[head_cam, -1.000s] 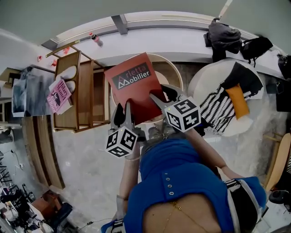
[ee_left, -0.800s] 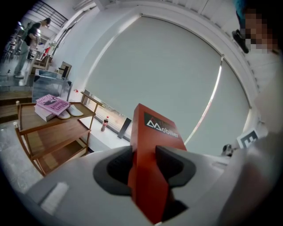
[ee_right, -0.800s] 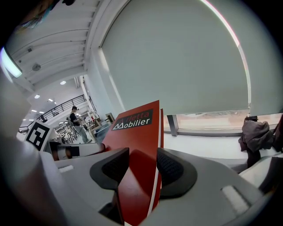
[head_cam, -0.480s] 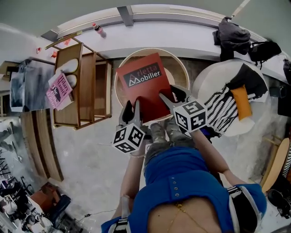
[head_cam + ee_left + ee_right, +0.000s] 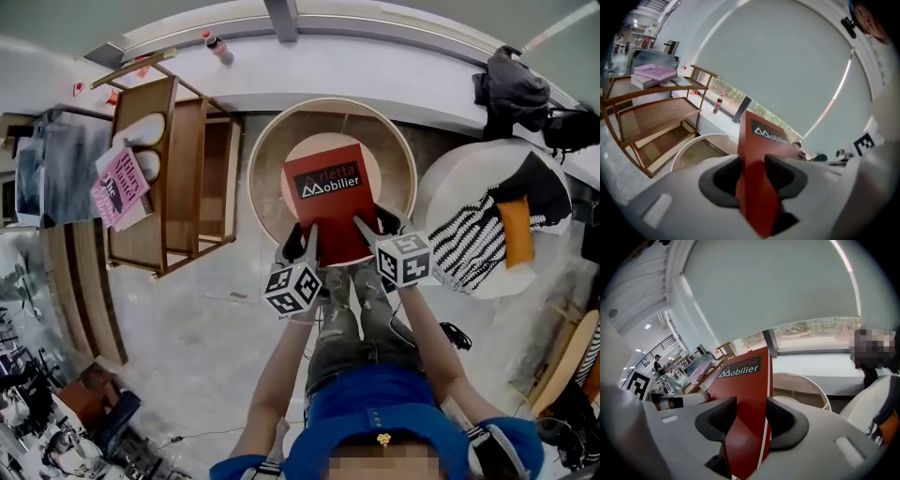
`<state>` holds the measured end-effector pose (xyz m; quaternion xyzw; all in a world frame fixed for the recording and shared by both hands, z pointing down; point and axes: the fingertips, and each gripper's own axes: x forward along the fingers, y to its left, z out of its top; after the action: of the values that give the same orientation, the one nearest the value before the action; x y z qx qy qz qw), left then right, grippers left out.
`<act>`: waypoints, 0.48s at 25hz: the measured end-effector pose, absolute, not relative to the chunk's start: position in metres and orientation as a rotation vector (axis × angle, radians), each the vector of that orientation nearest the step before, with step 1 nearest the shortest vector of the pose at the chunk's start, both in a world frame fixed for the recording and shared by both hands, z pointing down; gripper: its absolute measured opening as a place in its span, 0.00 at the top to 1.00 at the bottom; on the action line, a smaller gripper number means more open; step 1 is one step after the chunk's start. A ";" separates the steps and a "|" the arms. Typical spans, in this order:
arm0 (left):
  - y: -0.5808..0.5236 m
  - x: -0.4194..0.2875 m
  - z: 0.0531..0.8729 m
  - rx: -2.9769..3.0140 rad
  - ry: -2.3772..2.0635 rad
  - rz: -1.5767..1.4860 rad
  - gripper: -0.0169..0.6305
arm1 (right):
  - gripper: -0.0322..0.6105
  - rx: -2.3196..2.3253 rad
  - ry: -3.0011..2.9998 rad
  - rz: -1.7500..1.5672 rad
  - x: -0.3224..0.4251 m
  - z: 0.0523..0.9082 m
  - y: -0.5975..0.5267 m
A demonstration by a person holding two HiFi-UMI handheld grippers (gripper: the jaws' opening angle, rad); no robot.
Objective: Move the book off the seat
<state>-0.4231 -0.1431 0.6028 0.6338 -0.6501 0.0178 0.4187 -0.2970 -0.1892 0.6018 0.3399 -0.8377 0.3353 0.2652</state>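
Observation:
A red book [image 5: 328,202] with a dark title band is held by its near edge over the round wicker seat [image 5: 265,155]. My left gripper [image 5: 300,246] is shut on the book's near left corner, and my right gripper [image 5: 380,228] is shut on its near right corner. In the left gripper view the red book [image 5: 757,140] stands up between the pads of the left gripper [image 5: 753,176], with the seat's rim [image 5: 693,143] below. In the right gripper view the red book [image 5: 745,380] fills the gap of the right gripper [image 5: 747,420].
A wooden shelf rack [image 5: 178,178] stands left of the seat, with pink books [image 5: 117,187] on it. A white round pouf [image 5: 450,183] with a striped cushion [image 5: 469,234] is at the right. A windowsill with a bottle [image 5: 217,47] and dark bags [image 5: 516,89] runs behind.
In the head view the book has turned from tilted to nearly straight and sits more to the right, over the seat's middle. Both grippers kept hold and moved with it.

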 end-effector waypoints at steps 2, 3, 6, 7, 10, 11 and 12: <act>-0.147 -0.423 0.644 1.587 -1.602 0.065 0.73 | 0.66 0.927 -2.234 0.922 -0.296 0.643 -0.192; -0.148 -0.423 0.666 1.587 -1.587 0.078 0.73 | 0.65 0.931 -2.220 0.933 -0.295 0.665 -0.192; -0.149 -0.425 0.732 1.581 -1.541 0.121 0.73 | 0.65 0.937 -2.173 0.959 -0.295 0.730 -0.190; -0.150 -0.426 0.754 1.573 -1.525 0.132 0.73 | 0.65 0.940 -2.154 0.968 -0.296 0.751 -0.190; -0.148 -0.426 0.810 1.523 -1.488 0.161 0.73 | 0.65 0.938 -2.094 0.994 -0.296 0.806 -0.187; -0.147 -0.425 0.826 1.507 -1.483 0.174 0.73 | 0.65 0.930 -2.077 1.004 -0.295 0.821 -0.185; -0.144 -0.424 0.839 1.494 -1.478 0.190 0.73 | 0.65 0.919 -2.060 1.015 -0.294 0.836 -0.183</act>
<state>-0.4243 -0.1441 0.8391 0.6159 -0.6093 0.0783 0.4933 -0.2942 -0.1833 0.8357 0.3511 -0.7867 0.3878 0.3279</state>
